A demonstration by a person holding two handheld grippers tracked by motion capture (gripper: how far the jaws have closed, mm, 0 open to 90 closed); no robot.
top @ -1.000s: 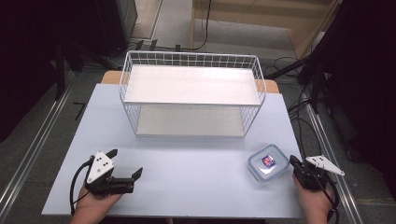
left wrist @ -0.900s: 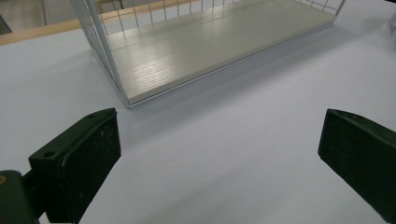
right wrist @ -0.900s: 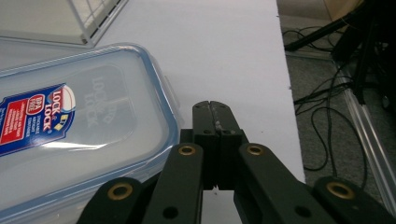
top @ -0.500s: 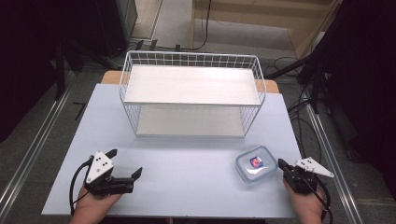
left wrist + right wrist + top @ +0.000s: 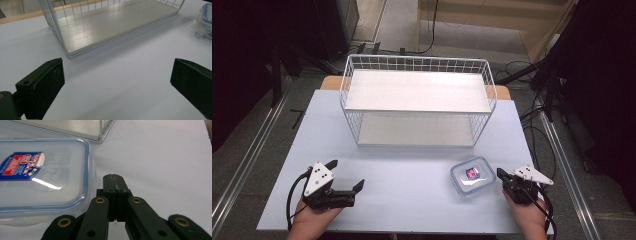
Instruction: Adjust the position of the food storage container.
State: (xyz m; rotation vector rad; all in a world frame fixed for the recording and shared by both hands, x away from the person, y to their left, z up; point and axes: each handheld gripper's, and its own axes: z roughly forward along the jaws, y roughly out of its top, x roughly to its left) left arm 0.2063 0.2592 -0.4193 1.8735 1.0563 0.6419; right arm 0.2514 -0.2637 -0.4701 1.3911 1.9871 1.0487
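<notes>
I read this step as nudging the clear lidded food container (image 5: 472, 175) across the pale blue table (image 5: 412, 200) with my right gripper (image 5: 500, 174), whose jaws are pressed together on nothing. In the right gripper view the closed tips sit just beside the container's (image 5: 42, 177) blue-rimmed corner; I cannot tell if they touch. To do it well I keep the tips low against the side wall, push toward 9 o'clock in a straight line, and go slowly so the box slides rather than spins. My left gripper (image 5: 346, 175) rests at 7 o'clock with its jaws spread wide and empty. The white wire shelf rack (image 5: 417, 95) stands at 12 o'clock, well apart from the container. Compared with the earlier frames, container and right gripper sit further left; the left gripper has not moved.
</notes>
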